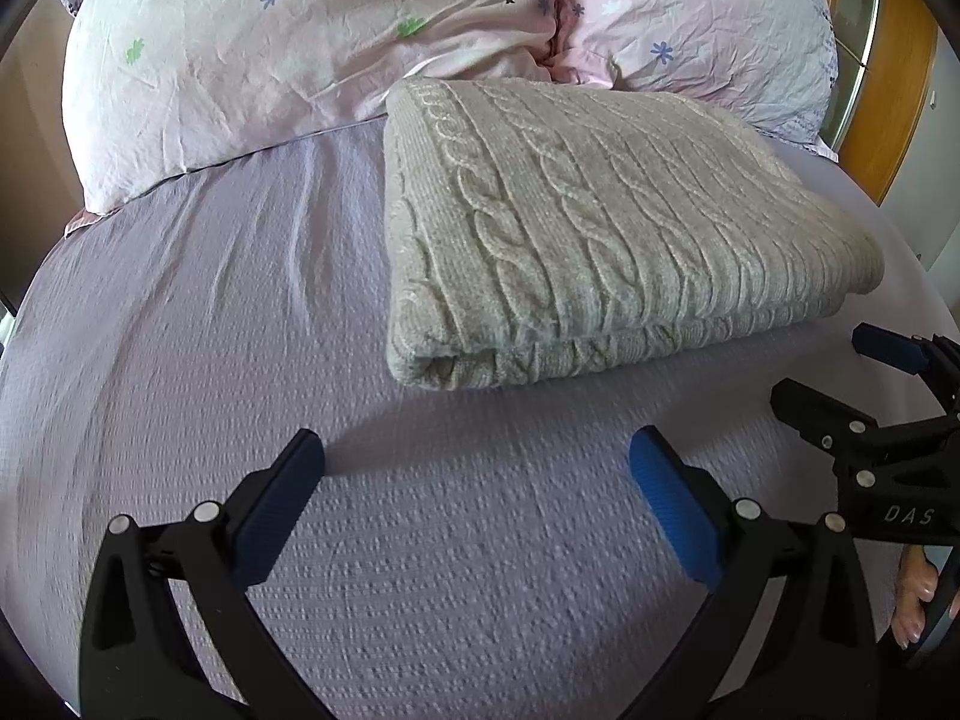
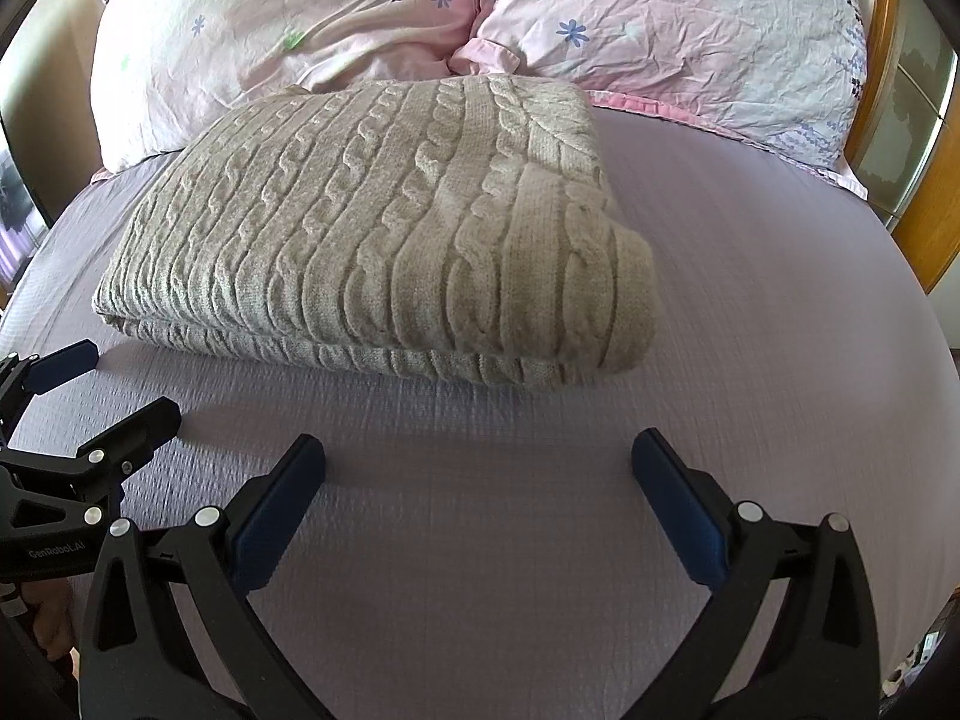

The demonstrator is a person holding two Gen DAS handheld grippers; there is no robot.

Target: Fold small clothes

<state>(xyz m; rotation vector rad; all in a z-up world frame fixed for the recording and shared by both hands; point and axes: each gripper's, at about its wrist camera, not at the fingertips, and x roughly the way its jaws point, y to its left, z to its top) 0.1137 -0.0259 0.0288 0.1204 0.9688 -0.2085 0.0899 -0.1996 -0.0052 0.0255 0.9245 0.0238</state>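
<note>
A cream cable-knit sweater (image 1: 600, 240) lies folded into a thick rectangle on the lilac bed sheet (image 1: 240, 330); it also shows in the right wrist view (image 2: 384, 240). My left gripper (image 1: 477, 456) is open and empty, a little short of the sweater's near edge. My right gripper (image 2: 478, 456) is open and empty too, just short of that edge. Each gripper shows at the side of the other's view, the right one (image 1: 840, 372) and the left one (image 2: 108, 384), both with jaws apart.
Two pink flowered pillows (image 1: 270, 60) (image 2: 690, 30) lie at the head of the bed behind the sweater. A wooden headboard frame (image 2: 924, 180) runs along the right. The lilac sheet (image 2: 750, 270) lies bare around the sweater.
</note>
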